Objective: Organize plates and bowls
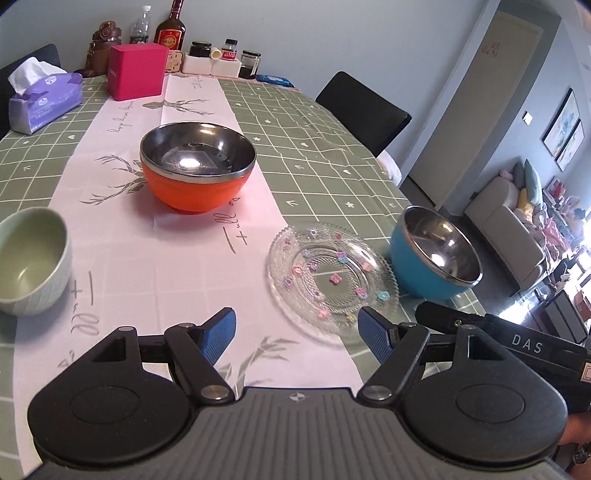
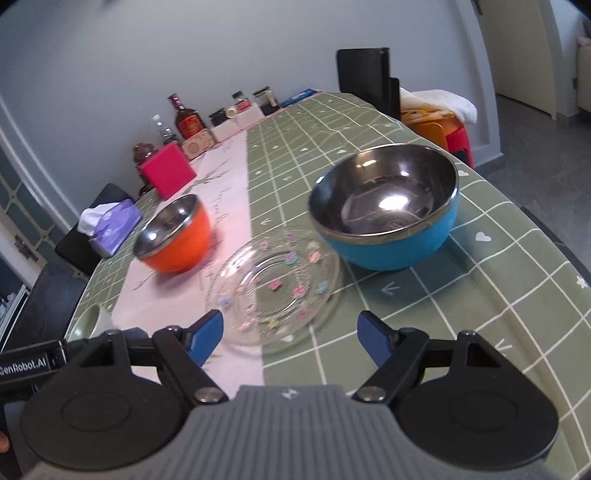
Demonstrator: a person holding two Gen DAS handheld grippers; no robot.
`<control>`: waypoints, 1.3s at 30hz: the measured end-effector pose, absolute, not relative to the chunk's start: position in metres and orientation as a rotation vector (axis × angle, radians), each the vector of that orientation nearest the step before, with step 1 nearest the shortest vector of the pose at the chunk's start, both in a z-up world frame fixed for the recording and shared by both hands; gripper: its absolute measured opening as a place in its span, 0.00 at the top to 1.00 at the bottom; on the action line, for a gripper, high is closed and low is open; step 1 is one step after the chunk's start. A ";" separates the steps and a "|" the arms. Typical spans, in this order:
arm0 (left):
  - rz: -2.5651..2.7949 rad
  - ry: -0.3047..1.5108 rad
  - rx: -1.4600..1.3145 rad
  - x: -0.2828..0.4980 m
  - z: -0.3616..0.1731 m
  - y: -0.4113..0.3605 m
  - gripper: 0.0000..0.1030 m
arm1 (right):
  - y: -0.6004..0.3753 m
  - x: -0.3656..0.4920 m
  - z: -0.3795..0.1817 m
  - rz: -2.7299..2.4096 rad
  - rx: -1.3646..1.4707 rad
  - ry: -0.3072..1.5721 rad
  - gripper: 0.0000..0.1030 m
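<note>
An orange bowl (image 1: 197,173) (image 2: 173,240) with a steel inside stands on the white runner. A clear glass plate (image 1: 332,280) (image 2: 273,288) with small coloured flowers lies at the runner's edge. Just right of it sits a blue steel-lined bowl (image 1: 436,254) (image 2: 388,210). A pale green bowl (image 1: 29,262) (image 2: 90,321) is at the near left. My left gripper (image 1: 297,332) hovers open over the runner, its right finger beside the plate's near rim. My right gripper (image 2: 291,334) is open too, just short of the plate's near rim. Neither holds anything.
At the far end stand a pink box (image 1: 136,72), a purple tissue box (image 1: 44,99), bottles (image 1: 170,29) and jars (image 1: 249,62). A black chair (image 1: 364,110) is at the right side. The table's right edge (image 2: 546,229) runs close to the blue bowl.
</note>
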State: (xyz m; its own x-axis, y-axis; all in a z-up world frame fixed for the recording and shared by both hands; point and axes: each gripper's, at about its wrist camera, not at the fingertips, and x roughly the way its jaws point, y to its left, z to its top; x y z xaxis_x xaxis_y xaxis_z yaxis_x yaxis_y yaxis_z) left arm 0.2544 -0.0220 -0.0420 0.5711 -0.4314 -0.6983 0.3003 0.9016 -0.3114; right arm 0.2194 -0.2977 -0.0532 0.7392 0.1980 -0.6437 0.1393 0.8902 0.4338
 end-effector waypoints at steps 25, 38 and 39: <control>-0.404 0.911 -0.188 0.319 -0.091 -0.042 0.70 | -0.309 0.262 -0.097 -0.006 0.583 0.748 0.84; -0.345 0.965 -0.139 0.293 -0.081 -0.022 0.82 | -0.282 0.250 -0.095 0.084 0.526 0.784 0.90; -0.335 0.970 -0.140 0.289 -0.081 -0.017 0.82 | -0.278 0.249 -0.095 0.097 0.520 0.788 0.90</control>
